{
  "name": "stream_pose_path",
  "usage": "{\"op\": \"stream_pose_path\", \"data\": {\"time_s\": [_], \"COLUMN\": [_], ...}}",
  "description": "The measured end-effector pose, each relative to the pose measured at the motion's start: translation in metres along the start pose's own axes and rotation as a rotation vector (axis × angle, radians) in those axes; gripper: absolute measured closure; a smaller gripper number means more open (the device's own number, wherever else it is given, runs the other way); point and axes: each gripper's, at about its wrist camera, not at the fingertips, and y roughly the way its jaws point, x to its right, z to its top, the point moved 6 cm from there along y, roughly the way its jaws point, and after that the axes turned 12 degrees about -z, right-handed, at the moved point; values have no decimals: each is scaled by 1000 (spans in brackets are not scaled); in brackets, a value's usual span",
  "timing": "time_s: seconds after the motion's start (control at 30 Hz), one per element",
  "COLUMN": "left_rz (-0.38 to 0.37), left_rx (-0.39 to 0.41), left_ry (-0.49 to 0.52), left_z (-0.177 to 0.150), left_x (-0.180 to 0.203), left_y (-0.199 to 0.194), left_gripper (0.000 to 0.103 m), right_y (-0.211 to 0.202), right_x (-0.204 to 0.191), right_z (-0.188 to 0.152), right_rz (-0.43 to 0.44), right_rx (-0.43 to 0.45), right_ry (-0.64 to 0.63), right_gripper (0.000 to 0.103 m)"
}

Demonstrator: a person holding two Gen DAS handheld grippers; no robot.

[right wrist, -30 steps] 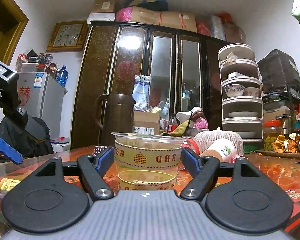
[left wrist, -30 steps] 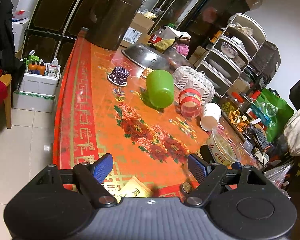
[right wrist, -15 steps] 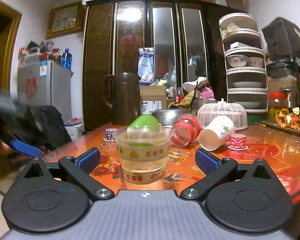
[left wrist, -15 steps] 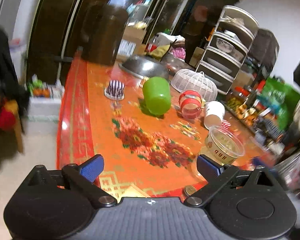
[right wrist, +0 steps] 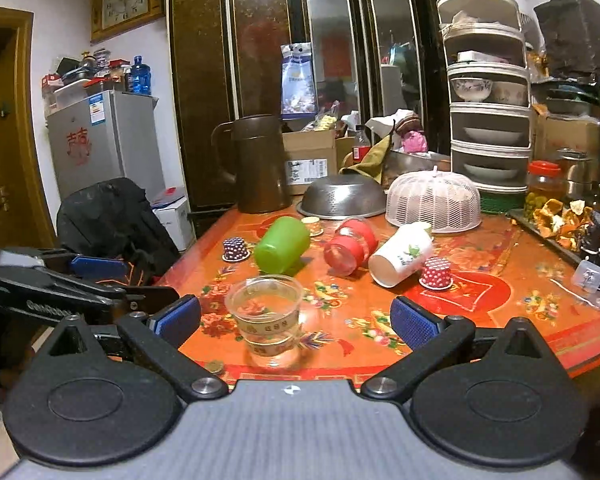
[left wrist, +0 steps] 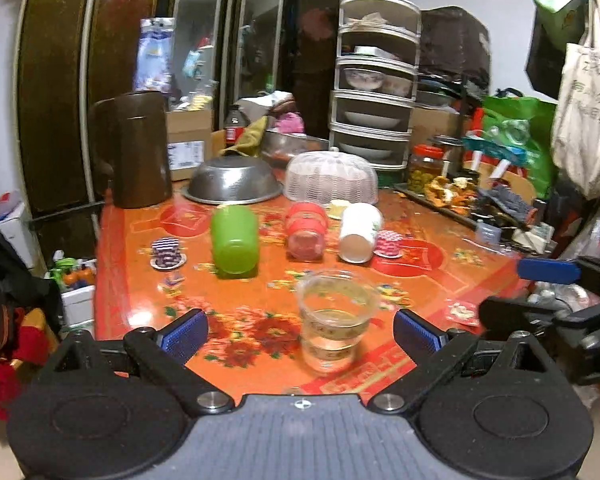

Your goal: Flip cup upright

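Near the counter's (right wrist: 480, 292) front edge stands the clear plastic cup (right wrist: 266, 318), upright, mouth up, nothing touching it. The left gripper (left wrist: 300, 334) frames it from just off that edge, jaws spread wide, the cup between the blue pads but apart from both. The right gripper (right wrist: 296, 320) sits back too, jaws wide apart and empty, the cup nearer its left pad. Toward the middle of the counter, a row lies tipped on its sides: green cup (right wrist: 282, 245), red-banded cup (right wrist: 350, 246), white paper cup (right wrist: 400, 256). At the far edge, a brown jug (right wrist: 258, 164) and steel bowl (right wrist: 342, 197).
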Motion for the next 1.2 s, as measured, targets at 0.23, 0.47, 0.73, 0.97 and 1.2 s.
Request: {"op": "stream_pose_path", "data": {"time_s": [0.23, 0.47, 0.73, 0.97, 1.2], "left_rz": [11, 9, 20, 28, 35], "left_rx": [-22, -50, -64, -69, -71], "left_ry": [-48, -65, -59, -57, -55], "left_z": [-2, -5, -6, -6, -6], "left_x": [0, 0, 1, 2, 0], "left_y": [1, 7, 10, 11, 12], "left_gripper": [3, 3, 3, 3, 3], "right_y": [8, -1, 2, 3, 3], "right_x": [6, 7, 8, 8, 6], "right_z": [2, 3, 3, 1, -2], "right_rz": [2, 8, 8, 9, 18], "right_rx": [9, 28, 33, 25, 22], "right_ry": [-5, -21, -19, -21, -26], "right_gripper": [1, 1, 1, 1, 1]}}
